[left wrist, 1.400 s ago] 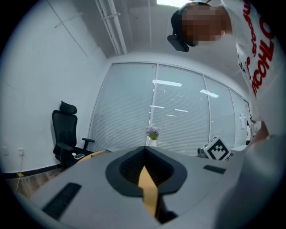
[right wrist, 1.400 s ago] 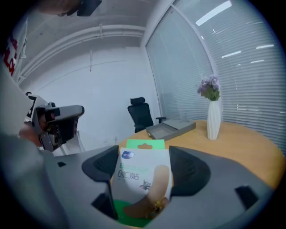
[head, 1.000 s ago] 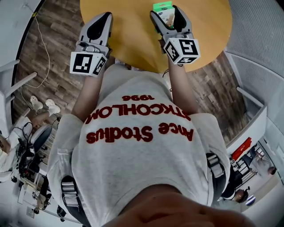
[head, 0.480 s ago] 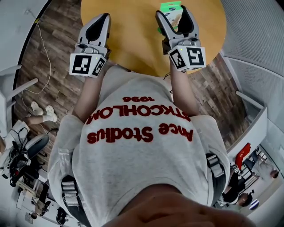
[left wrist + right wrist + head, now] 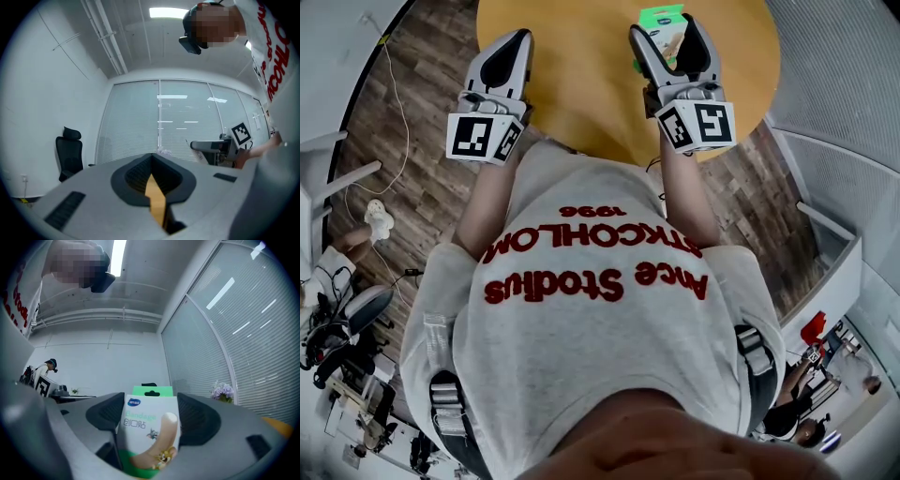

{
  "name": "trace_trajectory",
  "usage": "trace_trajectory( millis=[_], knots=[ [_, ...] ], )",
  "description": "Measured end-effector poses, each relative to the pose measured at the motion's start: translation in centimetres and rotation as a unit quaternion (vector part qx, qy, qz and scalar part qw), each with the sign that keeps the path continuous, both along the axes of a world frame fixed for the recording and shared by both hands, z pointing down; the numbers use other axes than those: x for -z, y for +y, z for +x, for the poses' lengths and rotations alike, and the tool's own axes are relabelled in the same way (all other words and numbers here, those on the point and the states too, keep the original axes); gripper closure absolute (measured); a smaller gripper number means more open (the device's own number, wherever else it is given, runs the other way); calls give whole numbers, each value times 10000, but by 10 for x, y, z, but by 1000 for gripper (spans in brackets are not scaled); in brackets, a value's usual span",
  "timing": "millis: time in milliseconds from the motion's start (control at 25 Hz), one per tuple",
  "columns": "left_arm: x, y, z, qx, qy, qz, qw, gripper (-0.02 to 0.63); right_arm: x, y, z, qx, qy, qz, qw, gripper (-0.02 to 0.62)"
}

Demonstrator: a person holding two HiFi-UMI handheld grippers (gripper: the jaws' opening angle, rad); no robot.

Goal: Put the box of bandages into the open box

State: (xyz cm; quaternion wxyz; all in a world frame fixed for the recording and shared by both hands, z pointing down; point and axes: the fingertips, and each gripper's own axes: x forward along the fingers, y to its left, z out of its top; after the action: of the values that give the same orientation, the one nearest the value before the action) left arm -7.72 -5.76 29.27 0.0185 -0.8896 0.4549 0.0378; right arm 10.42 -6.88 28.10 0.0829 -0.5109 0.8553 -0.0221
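Over the round yellow table (image 5: 581,80), the head view shows the left gripper (image 5: 520,37) beside the right gripper (image 5: 666,28), which carries the box of bandages (image 5: 662,17). Left gripper view: the jaws are closed together on nothing. Right gripper view: both jaws press the box's sides, its green tab pointing outward.

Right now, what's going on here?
A person stands at a round yellow table with tongs in each hand. The right tongs are shut on a box of bandages, held upright above the table. The left tongs are shut and hold nothing. The open box shows in none of the views, so the bandages are not yet in it.
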Motion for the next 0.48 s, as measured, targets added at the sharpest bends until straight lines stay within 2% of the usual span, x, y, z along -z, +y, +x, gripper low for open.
trace_trajectory(
  millis=[480],
  knots=[
    [-3,1,-2,237,-32,-11,9997,600,5,-7,0,249,-45,38,9997,233]
  ],
)
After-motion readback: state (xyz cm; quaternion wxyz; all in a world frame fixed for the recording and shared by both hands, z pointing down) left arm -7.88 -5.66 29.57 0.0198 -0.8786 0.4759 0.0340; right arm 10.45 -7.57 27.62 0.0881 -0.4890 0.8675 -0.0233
